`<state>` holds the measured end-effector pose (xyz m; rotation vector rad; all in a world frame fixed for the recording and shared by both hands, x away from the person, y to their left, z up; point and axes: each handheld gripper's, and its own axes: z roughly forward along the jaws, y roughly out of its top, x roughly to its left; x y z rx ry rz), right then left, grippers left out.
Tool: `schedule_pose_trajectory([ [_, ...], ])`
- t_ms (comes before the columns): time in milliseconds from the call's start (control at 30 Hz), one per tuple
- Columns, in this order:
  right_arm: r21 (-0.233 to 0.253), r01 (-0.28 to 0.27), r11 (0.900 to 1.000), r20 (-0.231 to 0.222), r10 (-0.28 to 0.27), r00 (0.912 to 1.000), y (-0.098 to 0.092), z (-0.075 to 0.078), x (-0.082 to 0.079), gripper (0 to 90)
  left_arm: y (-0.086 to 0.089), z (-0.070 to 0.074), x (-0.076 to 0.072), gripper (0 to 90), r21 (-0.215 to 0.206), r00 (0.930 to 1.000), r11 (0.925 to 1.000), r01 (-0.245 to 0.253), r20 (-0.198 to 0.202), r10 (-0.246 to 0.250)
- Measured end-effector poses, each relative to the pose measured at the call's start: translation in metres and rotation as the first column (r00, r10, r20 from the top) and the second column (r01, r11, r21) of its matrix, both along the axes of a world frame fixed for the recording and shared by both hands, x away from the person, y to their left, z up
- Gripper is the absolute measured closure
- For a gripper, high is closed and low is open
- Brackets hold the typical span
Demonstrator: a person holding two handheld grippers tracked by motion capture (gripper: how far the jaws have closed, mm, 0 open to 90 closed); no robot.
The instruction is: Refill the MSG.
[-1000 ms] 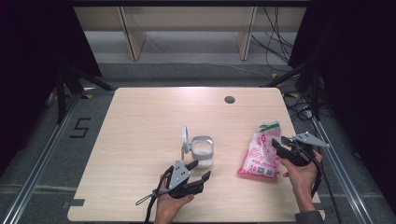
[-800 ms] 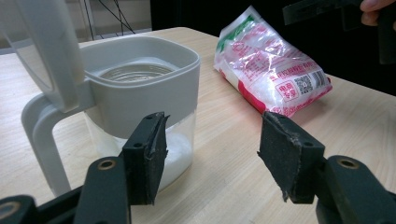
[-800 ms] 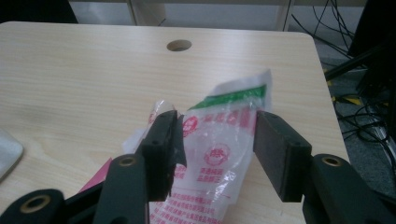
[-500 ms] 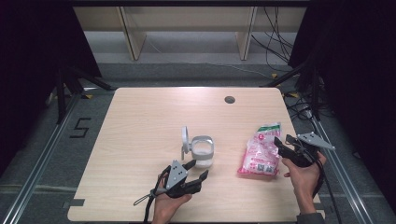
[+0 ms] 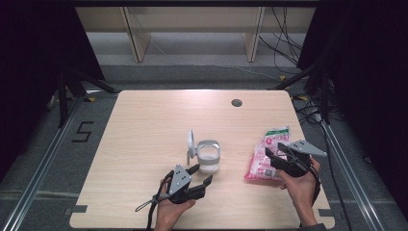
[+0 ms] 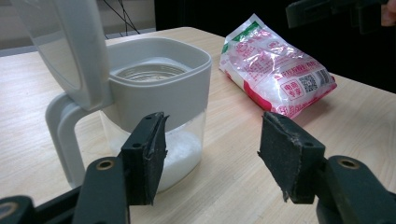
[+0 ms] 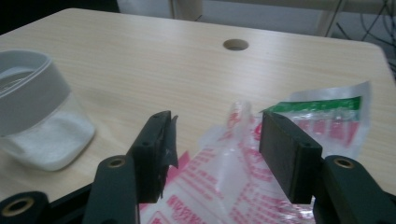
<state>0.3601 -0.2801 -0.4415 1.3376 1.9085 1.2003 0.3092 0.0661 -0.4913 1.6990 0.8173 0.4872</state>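
Your right gripper (image 5: 272,155) covers the near end of the bag (image 5: 266,156) in the high view. The bag's print is too small to read there. The left gripper view crops the jar's lid (image 6: 60,44) at its top edge.

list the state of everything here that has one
jar: upright, lid flipped open, part full of white grains
bag: lying flat, top looks sealed
left gripper: open, near the jar, holding nothing
right gripper: open, jaws either side of a raised fold of the bag
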Motion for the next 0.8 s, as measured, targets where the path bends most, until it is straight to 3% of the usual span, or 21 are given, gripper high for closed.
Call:
schedule_pose_trajectory([
  [33, -0.012, -0.013, 1.000, 0.014, 0.013, 0.9998, 0.001, -0.001, 0.001, 44.7, 0.002, 0.001, 0.001, 40.5, 0.010, 0.9999, 0.9999, 0.010, 0.011, -0.010],
  [67, 0.002, -0.017, 1.000, -0.015, 0.017, 0.9997, 0.004, -0.002, -0.001, 44.0, 0.001, 0.000, 0.001, 40.5, -0.010, 1.0000, 0.9999, -0.003, 0.003, 0.003],
  [133, 0.003, -0.054, 0.999, 0.012, 0.054, 0.9985, 0.007, -0.004, -0.001, 42.8, 0.003, 0.001, 0.002, 40.4, 0.004, 0.9999, 1.0000, 0.005, 0.013, -0.005],
  [167, 0.013, -0.054, 0.998, -0.017, 0.055, 0.9984, 0.010, -0.003, -0.004, 42.8, 0.004, 0.001, 0.002, 40.3, 0.006, 0.9999, 1.0000, 0.003, 0.012, -0.003],
  [233, -0.010, -0.084, 0.996, 0.015, 0.084, 0.9963, 0.012, -0.005, -0.004, 42.5, 0.005, 0.001, 0.002, 40.2, 0.014, 0.9999, 0.9999, 0.002, 0.010, -0.002],
  [300, 0.007, -0.091, 0.996, -0.014, 0.091, 0.9957, 0.016, -0.005, -0.008, 42.5, 0.005, 0.002, 0.002, 40.1, 0.010, 1.0000, 0.9999, -0.002, 0.004, 0.002],
  [367, -0.014, -0.120, 0.993, -0.020, 0.120, 0.9926, 0.016, -0.008, -0.008, 42.4, 0.007, 0.002, 0.003, 39.9, 0.020, 0.9999, 0.9998, -0.002, 0.010, 0.001],
  [433, 0.013, -0.124, 0.992, -0.041, 0.124, 0.9914, 0.020, -0.011, -0.012, 42.3, 0.009, 0.002, 0.004, 39.4, 0.013, 0.9999, 0.9999, -0.003, 0.010, 0.003],
  [533, -0.012, -0.162, 0.987, -0.033, 0.161, 0.9864, 0.019, -0.014, -0.013, 41.1, 0.011, 0.003, 0.003, 39.3, 0.003, 0.9995, 0.9995, -0.030, -0.008, 0.030],
  [567, 0.008, -0.152, 0.988, -0.041, 0.153, 0.9874, 0.022, -0.015, -0.016, 39.8, 0.012, 0.002, 0.003, 39.3, -0.002, 0.9994, 0.9994, -0.034, -0.002, 0.034],
  [600, -0.013, -0.174, 0.985, -0.037, 0.174, 0.9841, 0.020, -0.015, -0.015, 38.5, 0.013, 0.003, 0.003, 39.3, -0.001, 0.9992, 0.9993, -0.039, -0.006, 0.039],
  [700, 0.037, -0.169, 0.985, -0.039, 0.170, 0.9847, 0.024, -0.018, -0.019, 33.5, 0.015, 0.004, 0.004, 38.9, -0.005, 0.9990, 0.9990, -0.044, 0.003, 0.044],
  [767, 0.023, -0.175, 0.984, -0.054, 0.176, 0.9829, 0.024, -0.018, -0.021, 31.7, 0.017, 0.005, 0.004, 38.8, 0.004, 0.9989, 0.9989, -0.047, -0.003, 0.047],
  [800, 0.013, -0.200, 0.980, -0.027, 0.200, 0.9794, 0.023, -0.020, -0.019, 29.7, 0.019, 0.005, 0.004, 38.7, 0.014, 0.9990, 0.9989, -0.044, 0.004, 0.044],
])
